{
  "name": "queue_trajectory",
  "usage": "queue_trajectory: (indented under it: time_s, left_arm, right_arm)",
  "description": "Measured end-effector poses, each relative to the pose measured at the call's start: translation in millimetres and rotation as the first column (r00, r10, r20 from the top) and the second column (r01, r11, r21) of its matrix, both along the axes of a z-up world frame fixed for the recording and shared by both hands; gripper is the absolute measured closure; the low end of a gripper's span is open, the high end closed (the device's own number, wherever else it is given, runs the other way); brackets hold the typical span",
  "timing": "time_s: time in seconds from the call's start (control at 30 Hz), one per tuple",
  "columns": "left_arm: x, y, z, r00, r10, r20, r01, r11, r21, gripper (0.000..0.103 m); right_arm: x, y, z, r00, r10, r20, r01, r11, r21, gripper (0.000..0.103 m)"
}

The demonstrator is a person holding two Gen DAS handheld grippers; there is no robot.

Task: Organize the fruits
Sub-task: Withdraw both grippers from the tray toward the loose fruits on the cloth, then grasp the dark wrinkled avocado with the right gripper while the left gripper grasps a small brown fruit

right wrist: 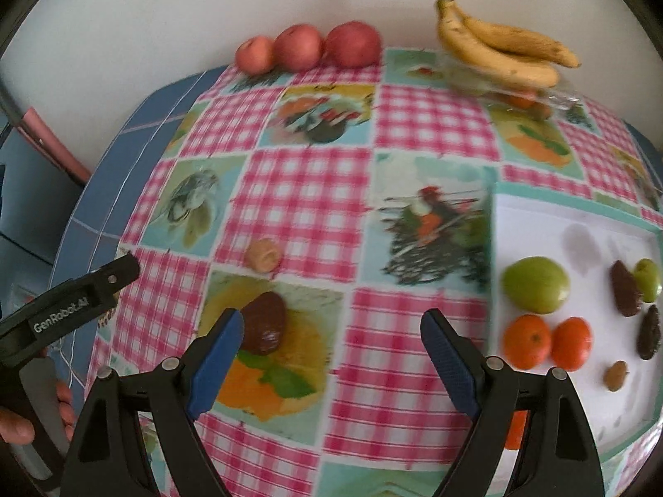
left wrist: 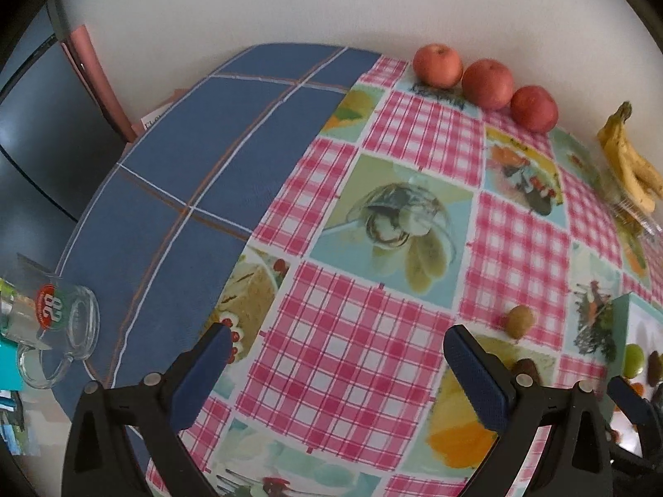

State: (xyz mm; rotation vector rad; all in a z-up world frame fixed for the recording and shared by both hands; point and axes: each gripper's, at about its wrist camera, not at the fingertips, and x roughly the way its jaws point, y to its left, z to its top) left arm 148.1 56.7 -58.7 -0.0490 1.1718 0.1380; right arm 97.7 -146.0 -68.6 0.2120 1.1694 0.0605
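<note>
My left gripper hangs open over the checked tablecloth with nothing between its fingers. A small tan fruit and a dark brown fruit lie just beyond its right finger. My right gripper is open too. The dark brown fruit lies by its left fingertip, outside the gap, and the tan fruit sits farther back. To the right a white tray holds a green fruit, two oranges, dark dates and smaller fruits.
Three red apples line the wall at the back, with a bunch of bananas on clear plastic to their right. A glass mug stands on the blue cloth at the left. A hand grips the left tool's handle.
</note>
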Motion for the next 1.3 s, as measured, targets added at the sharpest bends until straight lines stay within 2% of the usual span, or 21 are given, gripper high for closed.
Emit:
queue_trajectory:
  time_s: [0.23, 0.53, 0.6, 0.67, 0.8, 0.87, 0.93, 1.13, 1.3]
  left_arm:
    - [5, 6, -21, 0.997, 0.044, -0.056, -0.046, 0.998, -0.031, 0.0]
    - [6, 14, -22, 0.996, 0.071, -0.054, -0.073, 0.996, -0.049, 0.0]
    - [6, 15, -22, 0.996, 0.073, -0.055, -0.076, 0.996, -0.055, 0.0]
    - [6, 14, -22, 0.996, 0.068, -0.055, -0.071, 0.996, -0.058, 0.0]
    - [6, 11, -21, 0.997, 0.056, -0.051, -0.059, 0.996, -0.059, 0.0]
    - [6, 10, -20, 0.997, 0.053, -0.051, -0.057, 0.996, -0.063, 0.0]
    - [6, 9, -21, 0.997, 0.053, -0.055, -0.056, 0.996, -0.068, 0.0]
    - [8, 7, -24, 0.996, 0.056, -0.067, -0.063, 0.992, -0.109, 0.0]
    - [9, -2, -27, 0.997, 0.031, -0.069, -0.044, 0.98, -0.196, 0.0]
  right_arm:
    - [8, 23, -22, 0.998, 0.034, -0.058, -0.034, 0.999, -0.003, 0.015]
    - [15, 42, -33, 0.995, 0.062, -0.082, -0.065, 0.997, -0.037, 0.016]
    - [15, 46, -33, 0.995, 0.071, -0.075, -0.075, 0.996, -0.054, 0.02]
    - [15, 48, -32, 0.995, 0.081, -0.066, -0.085, 0.995, -0.048, 0.039]
    - [15, 55, -30, 0.992, 0.109, -0.057, -0.112, 0.993, -0.048, 0.047]
    - [15, 58, -29, 0.991, 0.119, -0.053, -0.121, 0.992, -0.04, 0.061]
    - [16, 59, -29, 0.991, 0.122, -0.053, -0.125, 0.991, -0.04, 0.064]
    - [13, 50, -24, 0.993, 0.112, -0.05, -0.113, 0.993, -0.034, 0.064]
    - [9, 21, -13, 0.998, 0.057, -0.033, -0.059, 0.996, -0.065, 0.064]
